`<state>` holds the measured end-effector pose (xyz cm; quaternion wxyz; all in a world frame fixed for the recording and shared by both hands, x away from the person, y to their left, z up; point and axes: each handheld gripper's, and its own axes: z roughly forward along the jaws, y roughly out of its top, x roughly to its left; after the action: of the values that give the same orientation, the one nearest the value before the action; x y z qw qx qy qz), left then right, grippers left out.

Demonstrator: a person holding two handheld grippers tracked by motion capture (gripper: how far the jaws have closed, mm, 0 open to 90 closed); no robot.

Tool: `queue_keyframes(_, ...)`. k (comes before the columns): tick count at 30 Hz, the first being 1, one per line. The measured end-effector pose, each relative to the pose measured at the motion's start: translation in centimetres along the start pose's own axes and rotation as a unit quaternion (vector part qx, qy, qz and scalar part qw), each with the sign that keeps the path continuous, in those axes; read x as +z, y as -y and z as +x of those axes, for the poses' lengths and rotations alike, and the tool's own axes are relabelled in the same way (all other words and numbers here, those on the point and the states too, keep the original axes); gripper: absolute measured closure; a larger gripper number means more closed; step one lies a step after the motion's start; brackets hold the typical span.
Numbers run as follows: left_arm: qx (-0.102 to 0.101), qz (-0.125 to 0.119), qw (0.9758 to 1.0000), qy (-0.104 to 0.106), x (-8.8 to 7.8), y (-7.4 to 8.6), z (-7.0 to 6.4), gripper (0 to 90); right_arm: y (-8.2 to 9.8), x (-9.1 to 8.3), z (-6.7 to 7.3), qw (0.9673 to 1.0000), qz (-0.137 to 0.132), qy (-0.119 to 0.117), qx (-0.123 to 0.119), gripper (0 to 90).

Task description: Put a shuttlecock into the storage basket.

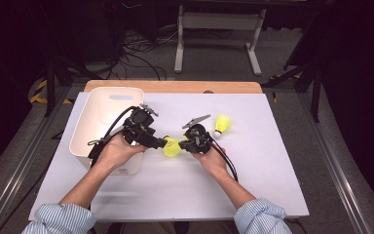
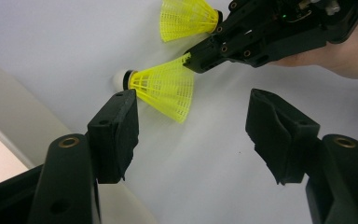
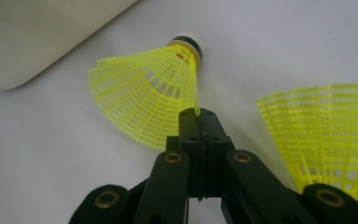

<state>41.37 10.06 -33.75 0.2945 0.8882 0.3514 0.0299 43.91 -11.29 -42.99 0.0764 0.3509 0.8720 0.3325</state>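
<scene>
High view: two yellow shuttlecocks lie on the white table [image 1: 253, 185], one white bin [image 1: 108, 124] stands at its left side, and one person works two grippers above it. The nearer shuttlecock [image 1: 172, 147] sits between the two grippers, just right of the bin. The second shuttlecock [image 1: 222, 125] lies a little farther back and to the right, apart from the first.

The right gripper [image 1: 187, 144] has its jaws pressed fully together, pinching the edge of the nearer shuttlecock's mesh skirt; in the right gripper view the skirt rim meets the closed tips [image 3: 199, 114] and the white cork end points away from them.

The left gripper [image 1: 161, 142] stands wide open. In the left gripper view its jaws gape with bare table between them, and the same shuttlecock [image 2: 163, 86] lies just past its left jaw, not held by it.
</scene>
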Motion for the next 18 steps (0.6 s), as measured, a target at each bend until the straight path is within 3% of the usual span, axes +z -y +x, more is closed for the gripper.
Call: queue_keyframes(18, 0.011, -0.001, 0.9998, -0.015, -0.4, -0.2, -0.7, 35.1, 0.8, -4.0, 0.4, 0.9999, -0.016, -0.004, -0.003, 90.0)
